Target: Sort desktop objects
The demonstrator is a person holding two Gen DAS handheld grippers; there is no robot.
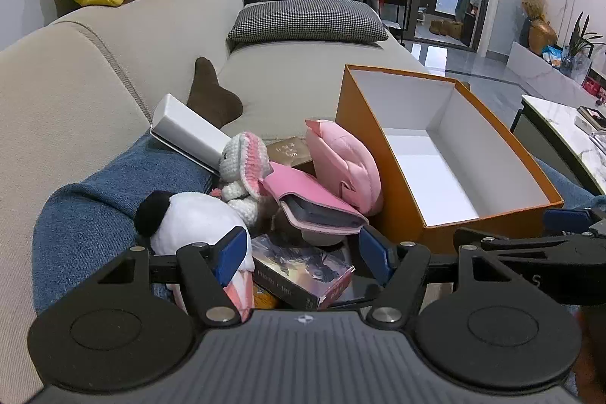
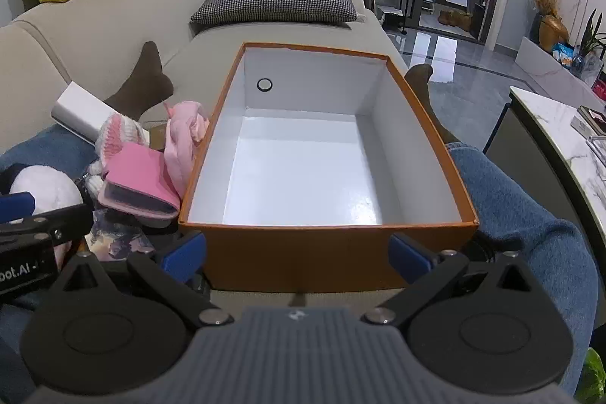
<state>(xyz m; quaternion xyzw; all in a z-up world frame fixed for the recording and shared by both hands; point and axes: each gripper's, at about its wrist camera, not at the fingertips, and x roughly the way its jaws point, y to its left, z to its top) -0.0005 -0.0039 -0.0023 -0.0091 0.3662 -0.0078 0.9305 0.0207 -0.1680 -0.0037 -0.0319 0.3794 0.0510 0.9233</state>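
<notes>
card box (image 1: 303, 271) between left tool's fingers: lettering too blurred to read | left tool (image 2: 22, 267) body, left of right tool: "bot.AI -"

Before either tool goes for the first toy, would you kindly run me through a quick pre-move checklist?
1. Orange box empty, ready to receive: ok.
2. Left tool open, nothing gripped: ok.
3. Right tool open, nothing gripped: ok.
4. Panda plush free to lift: cannot tell; left tool's finger overlaps it.
5. Pink wallet unobstructed on top of the pile: ok.
6. Box seated steadily on the person's legs: cannot tell.
</notes>
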